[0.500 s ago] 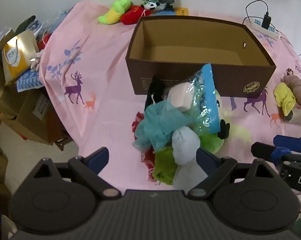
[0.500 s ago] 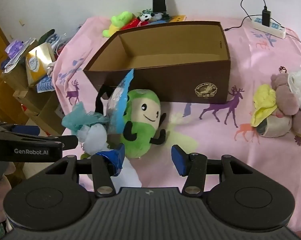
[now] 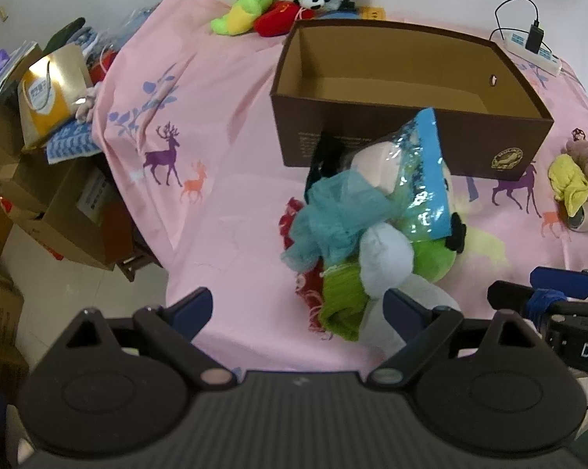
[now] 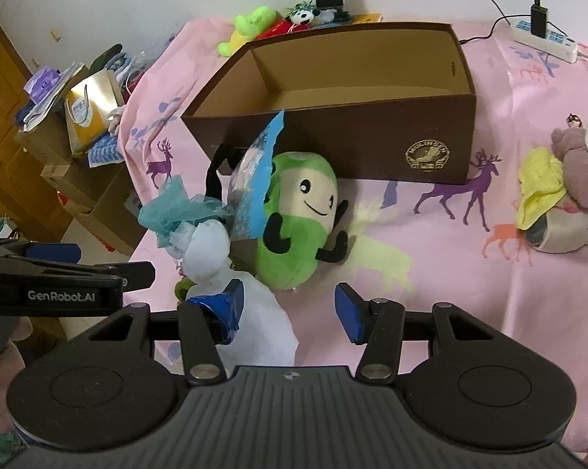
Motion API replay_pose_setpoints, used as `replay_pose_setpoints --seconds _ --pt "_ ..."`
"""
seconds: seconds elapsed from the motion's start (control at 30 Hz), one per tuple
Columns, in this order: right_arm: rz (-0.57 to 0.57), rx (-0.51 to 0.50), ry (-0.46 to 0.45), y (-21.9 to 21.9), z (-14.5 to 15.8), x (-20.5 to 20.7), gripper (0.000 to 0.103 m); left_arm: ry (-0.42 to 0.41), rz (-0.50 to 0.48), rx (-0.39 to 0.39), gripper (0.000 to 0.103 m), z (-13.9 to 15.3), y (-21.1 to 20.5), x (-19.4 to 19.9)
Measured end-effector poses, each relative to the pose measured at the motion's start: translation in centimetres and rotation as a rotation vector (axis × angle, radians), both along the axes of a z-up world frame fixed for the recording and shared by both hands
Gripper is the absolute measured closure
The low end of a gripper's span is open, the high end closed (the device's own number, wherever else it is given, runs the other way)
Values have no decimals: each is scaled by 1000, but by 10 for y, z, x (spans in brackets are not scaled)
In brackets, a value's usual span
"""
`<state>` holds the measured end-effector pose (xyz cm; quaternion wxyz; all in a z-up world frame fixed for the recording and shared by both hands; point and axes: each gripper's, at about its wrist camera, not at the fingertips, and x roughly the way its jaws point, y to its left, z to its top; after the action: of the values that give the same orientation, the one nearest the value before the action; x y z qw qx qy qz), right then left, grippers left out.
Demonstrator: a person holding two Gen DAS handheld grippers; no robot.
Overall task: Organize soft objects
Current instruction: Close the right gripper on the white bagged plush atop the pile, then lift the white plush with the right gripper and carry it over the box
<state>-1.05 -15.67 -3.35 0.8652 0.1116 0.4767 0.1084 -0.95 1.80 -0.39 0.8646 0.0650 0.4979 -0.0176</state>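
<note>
Both the left gripper (image 3: 298,308) and right gripper (image 4: 290,306) are released; the green plush (image 4: 298,230), judged light and squashy, is best pinched mid-body.

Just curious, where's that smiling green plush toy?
The green plush lies on the pink cloth against the brown box's front wall, beside a blue packet.

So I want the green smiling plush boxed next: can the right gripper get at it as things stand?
Probably yes. The right gripper is open with nothing between its fingers, and the green smiling plush lies just ahead; only the blue plastic bag overlaps one side.
</note>
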Motion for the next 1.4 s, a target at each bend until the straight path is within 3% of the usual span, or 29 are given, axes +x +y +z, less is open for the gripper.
replay_pose_setpoints --seconds 0.2,0.33,0.47,0.57,0.67,0.7,0.77,0.93,1.07,1.2,1.4 --pt "-5 47 39 1 -1 7 68 22 -83 -65 10 -9 22 -4" --pt "-5 92 46 -4 1 9 68 76 -186 -177 10 -23 34 -9" --pt "20 136 69 -1 -7 15 67 56 -291 -286 10 -40 19 -10" --pt "47 187 104 5 -14 21 67 70 -348 -315 10 -50 1 -10" --pt "63 177 121 9 -20 25 67 118 -360 -289 12 -64 -11 -7" --pt "67 168 128 11 -21 26 67 129 -354 -276 14 -69 -14 -3" --pt "81 135 159 15 -29 30 67 149 -338 -273 35 -77 -17 3" --pt "100 75 239 20 -46 34 67 192 -306 -325 60 -90 -20 13" --pt "123 103 252 15 -45 32 78 188 -333 -377 84 -86 -23 9" --pt "140 118 221 6 -40 30 91 164 -372 -402 90 -78 -32 5" --pt "153 146 170 -11 -14 19 99 85 -480 -399 90 -50 -44 -11"
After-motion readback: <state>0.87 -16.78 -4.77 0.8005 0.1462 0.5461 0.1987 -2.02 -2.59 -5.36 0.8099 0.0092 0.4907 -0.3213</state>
